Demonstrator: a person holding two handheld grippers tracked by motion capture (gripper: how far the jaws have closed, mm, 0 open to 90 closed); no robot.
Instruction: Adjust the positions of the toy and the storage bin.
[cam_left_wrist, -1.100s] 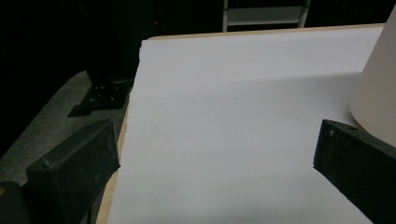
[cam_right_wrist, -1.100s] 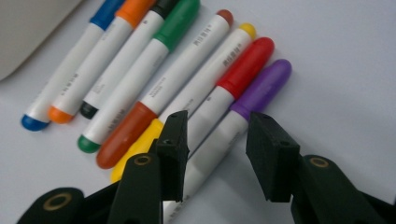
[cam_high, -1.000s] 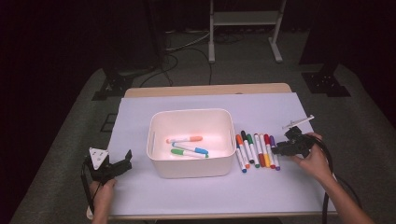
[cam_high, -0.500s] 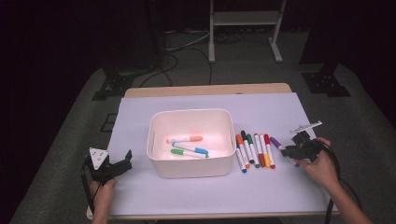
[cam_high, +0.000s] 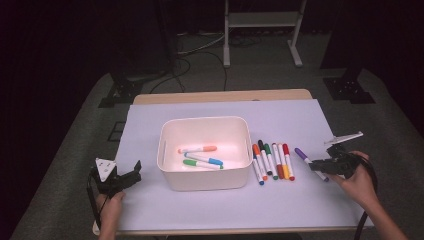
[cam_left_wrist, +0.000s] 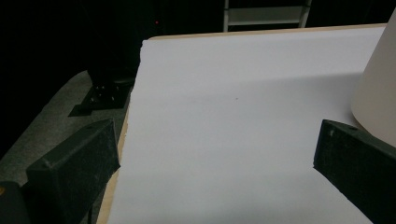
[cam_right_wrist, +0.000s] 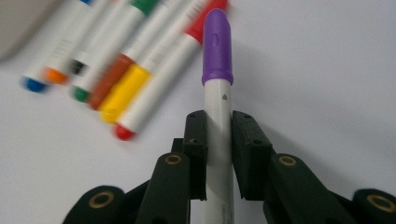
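Observation:
A white bin (cam_high: 172, 130) stands mid-table with three markers (cam_high: 199, 155) lying inside. Several markers (cam_high: 272, 160) lie in a row just right of the bin, seen blurred in the right gripper view (cam_right_wrist: 116, 74). My right gripper (cam_high: 320, 165) is shut on a purple-capped marker (cam_high: 302, 155) (cam_right_wrist: 217, 88), right of that row; the white barrel runs between the two jaws and the purple cap points away from the hand. My left gripper (cam_high: 127, 176) rests open at the table's front left, its jaws wide apart over bare white sheet, the bin wall (cam_left_wrist: 376, 93) close on its right.
A white sheet (cam_high: 280, 115) covers the wooden table, whose left edge (cam_left_wrist: 122, 135) lies under my left gripper. Dark floor, cables and a metal stand (cam_high: 260, 30) sit beyond the far edge.
My right gripper has drawn away to the right from the marker row, taking the purple marker with it. The left gripper has stayed put.

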